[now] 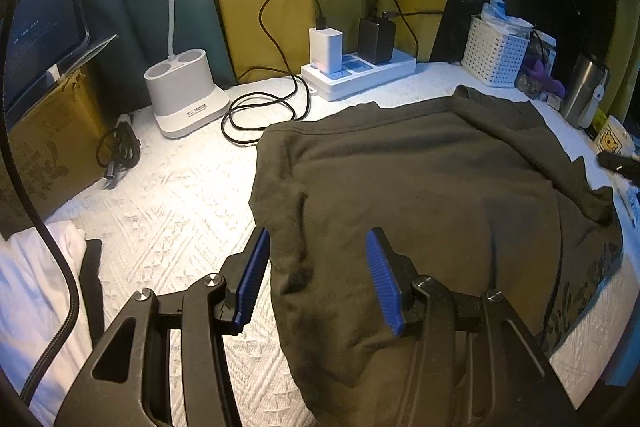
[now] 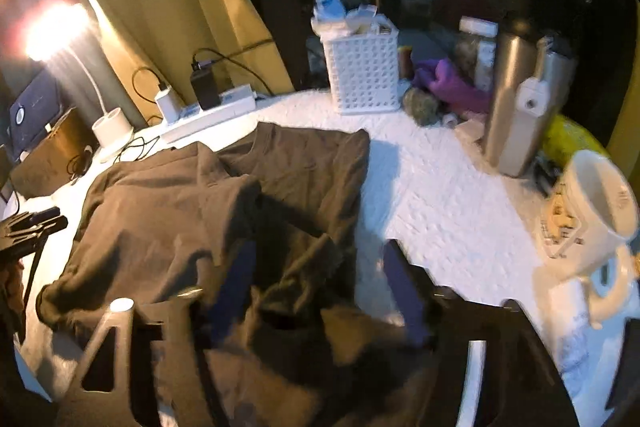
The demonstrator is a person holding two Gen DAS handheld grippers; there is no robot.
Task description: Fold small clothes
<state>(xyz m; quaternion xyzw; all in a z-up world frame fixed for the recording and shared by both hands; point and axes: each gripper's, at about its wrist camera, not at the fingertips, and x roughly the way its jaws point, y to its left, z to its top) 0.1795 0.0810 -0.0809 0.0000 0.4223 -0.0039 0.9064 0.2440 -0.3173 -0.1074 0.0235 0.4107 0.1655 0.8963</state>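
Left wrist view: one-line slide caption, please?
Open left tongs straddle the near edge of a dark olive shirt on white bedding.

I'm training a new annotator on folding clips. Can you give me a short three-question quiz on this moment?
1. True or false: the left gripper is shut on the shirt.
2. What stands nearest the white basket? A) steel flask B) desk lamp C) cardboard box
3. Fill in: the black charger is plugged into the white ____.

Key
1. False: its jaws stand open over the shirt's near left edge.
2. A
3. power strip
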